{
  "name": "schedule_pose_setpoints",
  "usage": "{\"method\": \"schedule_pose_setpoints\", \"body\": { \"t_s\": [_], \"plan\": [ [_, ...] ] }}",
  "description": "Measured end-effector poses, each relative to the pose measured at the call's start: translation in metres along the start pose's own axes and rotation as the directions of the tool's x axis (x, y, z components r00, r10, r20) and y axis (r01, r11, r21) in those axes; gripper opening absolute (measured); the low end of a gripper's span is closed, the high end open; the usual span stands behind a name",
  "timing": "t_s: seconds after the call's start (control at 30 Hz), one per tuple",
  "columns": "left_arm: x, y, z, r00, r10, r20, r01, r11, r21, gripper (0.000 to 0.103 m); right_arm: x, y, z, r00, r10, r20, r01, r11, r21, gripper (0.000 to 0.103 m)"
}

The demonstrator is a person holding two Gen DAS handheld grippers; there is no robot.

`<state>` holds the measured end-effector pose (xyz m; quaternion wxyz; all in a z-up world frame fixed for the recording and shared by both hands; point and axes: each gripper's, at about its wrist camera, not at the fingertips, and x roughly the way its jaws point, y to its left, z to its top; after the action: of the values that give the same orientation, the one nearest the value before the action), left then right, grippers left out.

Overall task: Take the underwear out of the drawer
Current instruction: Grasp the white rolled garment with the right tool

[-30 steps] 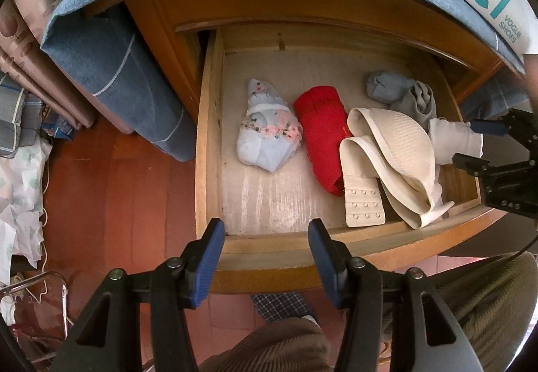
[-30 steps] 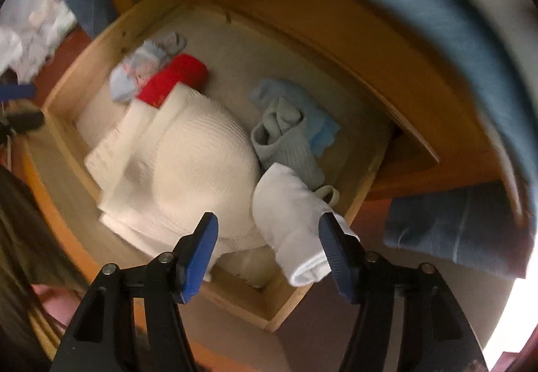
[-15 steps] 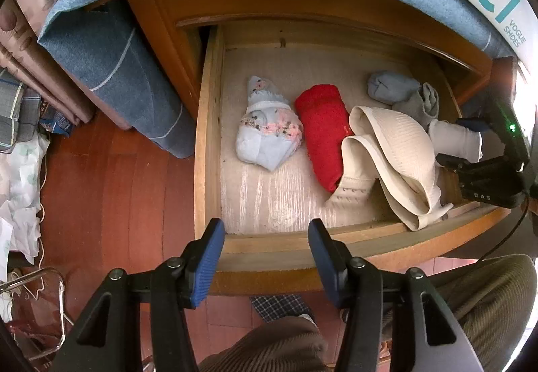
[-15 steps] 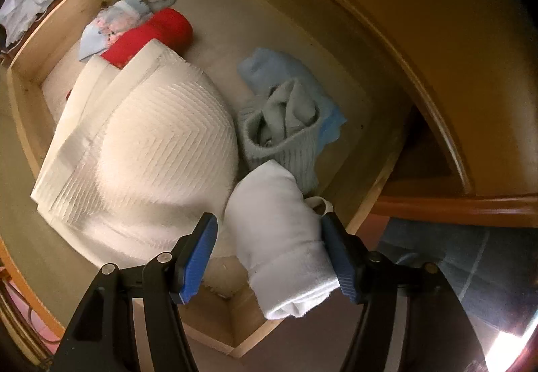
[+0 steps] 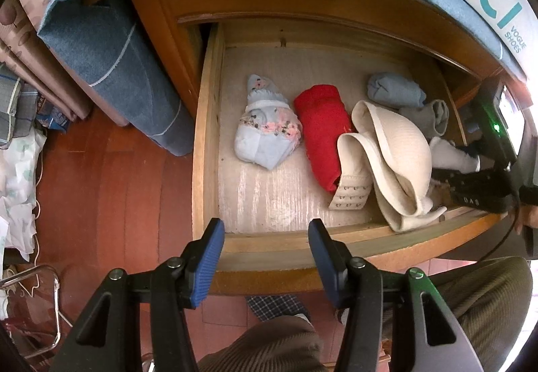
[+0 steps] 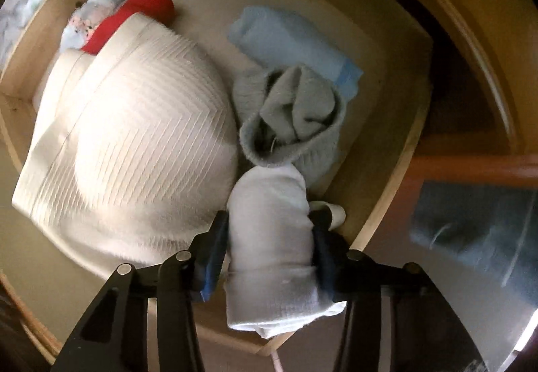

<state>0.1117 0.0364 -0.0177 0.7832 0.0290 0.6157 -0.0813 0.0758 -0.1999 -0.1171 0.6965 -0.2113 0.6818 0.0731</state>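
Now: drawer (image 5: pixel 205 143) open. Right gripper (image 6: pixel 267 237) jaws have just been closing, pads pressing the white rolled bundle (image 6: pixel 269 230) at the front right corner. Soft, light, compressible; mid-roll grip should prevent unrolling. Left gripper (image 5: pixel 265 257) half open, empty.

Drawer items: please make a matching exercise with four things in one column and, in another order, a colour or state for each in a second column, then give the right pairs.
1. rolled item
2. bra
3. white sock roll
4. left gripper

A. cream, ribbed
B. open, holding nothing
C. red
D. between the right gripper's closing pads

Pairs: 1-C, 2-A, 3-D, 4-B
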Motion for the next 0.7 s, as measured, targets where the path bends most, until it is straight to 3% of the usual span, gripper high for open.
{"method": "schedule_pose_setpoints", "body": {
  "t_s": [0.27, 0.43, 0.7],
  "plan": [
    [-0.002, 0.0, -0.001, 1.0, 0.004, 0.011, -0.004, 1.0, -0.002, 0.053, -0.012, -0.002, -0.01, 0.996, 0.084, -0.016, -0.081, 0.988, 0.13, 0.041],
    [0.0, -0.002, 0.001, 1.0, 0.002, -0.001, -0.002, 1.0, 0.006, 0.053, -0.036, -0.003, -0.019, 0.993, 0.112, 0.027, -0.115, 0.966, 0.231, 0.041],
    [-0.005, -0.02, 0.008, 0.998, 0.058, 0.012, -0.059, 0.996, 0.072, 0.053, -0.056, -0.033, -0.036, 0.981, 0.162, 0.103, -0.191, 0.875, 0.446, 0.041]
  ]
}}
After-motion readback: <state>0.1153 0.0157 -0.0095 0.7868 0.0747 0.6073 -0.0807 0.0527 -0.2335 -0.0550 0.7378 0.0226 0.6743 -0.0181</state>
